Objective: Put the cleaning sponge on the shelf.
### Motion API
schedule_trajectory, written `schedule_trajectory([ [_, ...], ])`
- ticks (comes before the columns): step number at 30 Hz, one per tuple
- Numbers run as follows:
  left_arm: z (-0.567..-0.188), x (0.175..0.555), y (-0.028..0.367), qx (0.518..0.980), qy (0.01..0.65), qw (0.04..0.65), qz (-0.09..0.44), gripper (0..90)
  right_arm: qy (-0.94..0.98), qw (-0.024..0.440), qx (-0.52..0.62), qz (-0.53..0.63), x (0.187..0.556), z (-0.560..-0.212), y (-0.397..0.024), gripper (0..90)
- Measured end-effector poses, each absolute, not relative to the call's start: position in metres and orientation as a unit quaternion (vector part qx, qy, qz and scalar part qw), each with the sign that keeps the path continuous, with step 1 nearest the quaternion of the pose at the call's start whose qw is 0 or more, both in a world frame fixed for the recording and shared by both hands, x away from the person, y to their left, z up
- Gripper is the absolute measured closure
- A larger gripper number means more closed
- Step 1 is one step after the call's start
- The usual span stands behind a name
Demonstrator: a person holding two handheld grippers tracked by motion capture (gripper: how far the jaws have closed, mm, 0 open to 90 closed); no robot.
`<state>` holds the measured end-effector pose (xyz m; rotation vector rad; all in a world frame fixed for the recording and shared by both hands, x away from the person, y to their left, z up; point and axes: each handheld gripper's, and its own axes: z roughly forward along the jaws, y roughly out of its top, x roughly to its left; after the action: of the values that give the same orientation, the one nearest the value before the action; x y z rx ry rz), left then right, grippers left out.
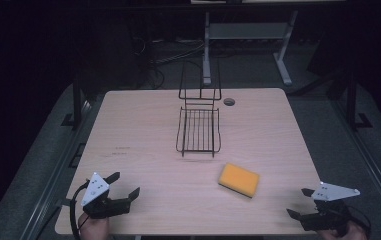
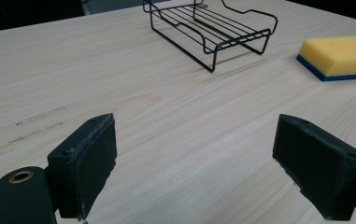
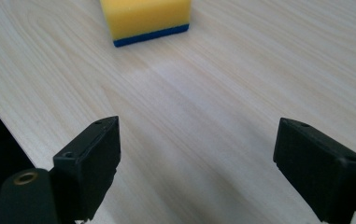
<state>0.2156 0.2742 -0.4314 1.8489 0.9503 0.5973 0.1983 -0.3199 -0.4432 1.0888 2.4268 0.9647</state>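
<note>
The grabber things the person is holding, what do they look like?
Each gripper, left and right, is black with two chunky flat-faced jaws, a pale grey three-cornered plate dotted with small holes on top, and a black cable trailing off. A brass-coloured ring sits near one jaw's base.

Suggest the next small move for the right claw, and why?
Probably ease the right claw forward toward the sponge: its jaws stand open and empty, the sponge lies loose on the table just ahead in the right gripper view, nearer it than the left claw.

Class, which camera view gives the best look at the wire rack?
The high view: the whole wire rack shows there, tall back frame included. The left gripper view shows its tray closer, but the top edge cuts off the back. The right gripper view looks at the sponge instead.
</note>
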Motion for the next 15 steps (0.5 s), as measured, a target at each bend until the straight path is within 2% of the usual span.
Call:
schedule_trajectory([
  [7, -0.432, 0.216, 0.275, 0.753, 0.389, 0.473, 0.241, 12.9, 0.855, 0.151, 0.371, 0.328, 0.207, -0.429, -0.320, 14.6],
  [15, -0.431, 0.214, 0.273, 0.755, 0.384, 0.474, 0.242, 13.0, 0.890, 0.134, 0.327, 0.288, 0.227, -0.406, -0.299, 14.6],
])
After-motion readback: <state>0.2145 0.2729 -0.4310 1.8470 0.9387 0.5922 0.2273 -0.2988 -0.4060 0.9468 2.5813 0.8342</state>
